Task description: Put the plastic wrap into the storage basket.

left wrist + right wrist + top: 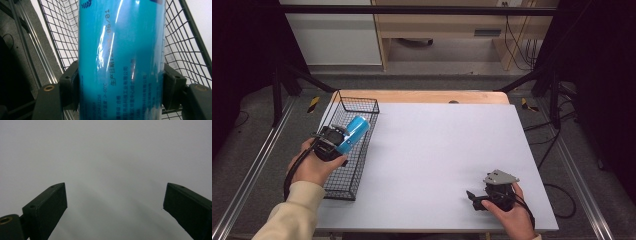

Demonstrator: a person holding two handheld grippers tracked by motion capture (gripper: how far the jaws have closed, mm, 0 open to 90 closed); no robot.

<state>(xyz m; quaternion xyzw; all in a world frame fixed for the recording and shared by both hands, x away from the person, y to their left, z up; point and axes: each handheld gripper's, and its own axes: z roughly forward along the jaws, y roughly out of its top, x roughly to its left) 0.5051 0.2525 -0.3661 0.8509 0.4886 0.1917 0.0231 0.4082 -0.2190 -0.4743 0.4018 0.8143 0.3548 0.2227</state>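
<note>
While our left gripper (343,138) clamps the blue can (354,132) above the wire basket (343,187) at frame left, our right gripper (475,198) rests spread wide, empty, lower right on the white table (442,150)

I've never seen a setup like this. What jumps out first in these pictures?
The bright blue can, clamped in the left gripper above a black wire basket at the table's left edge. In the left gripper view it looms huge between the jaws. The right gripper rests open near the white tabletop's front right.
</note>
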